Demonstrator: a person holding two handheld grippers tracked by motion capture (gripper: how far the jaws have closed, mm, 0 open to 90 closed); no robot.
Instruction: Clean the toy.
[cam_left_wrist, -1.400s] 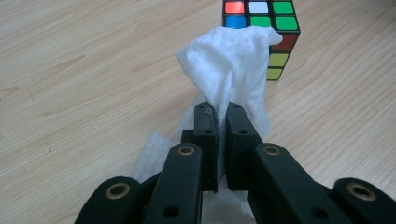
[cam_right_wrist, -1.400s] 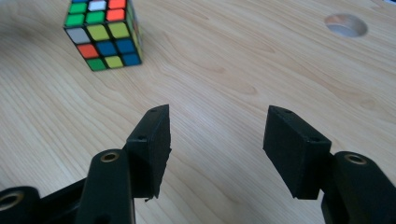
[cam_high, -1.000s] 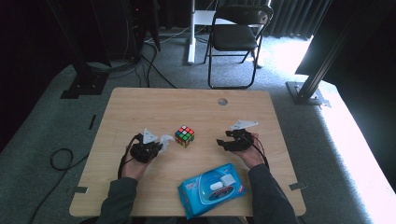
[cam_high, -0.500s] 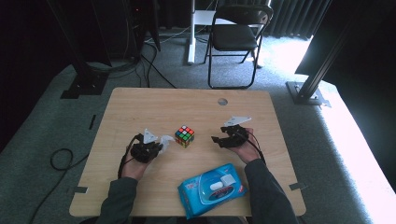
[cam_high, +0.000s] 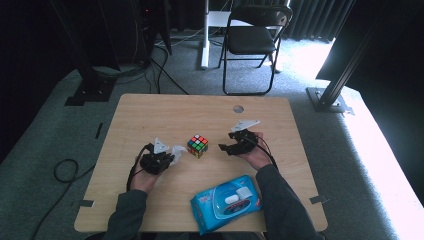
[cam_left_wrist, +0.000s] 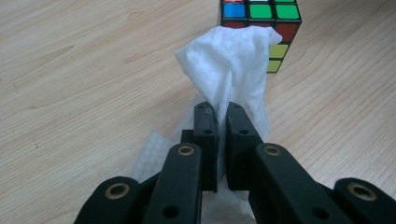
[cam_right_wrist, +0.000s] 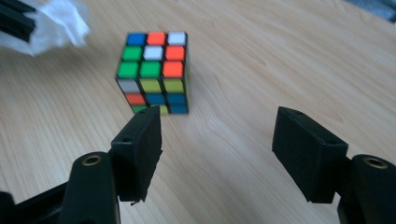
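My right fingers (cam_right_wrist: 217, 156) have just been opening, with nothing between them, and that hand has slid in closer to the cube (cam_high: 198, 146). I think it means to hold the cube steady. My left fingers (cam_left_wrist: 217, 122) pinch a white wipe (cam_left_wrist: 233, 60) tight, just beside the cube, which sits mid-desk (cam_high: 150, 115). There is lots of bare wood around; the wipes pack (cam_high: 226, 203) lies near my edge.

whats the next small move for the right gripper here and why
Probably ease the right gripper forward around the cube: its jaws have just been opening and stand wide and empty short of it, while the left gripper holds the wipe beside it.
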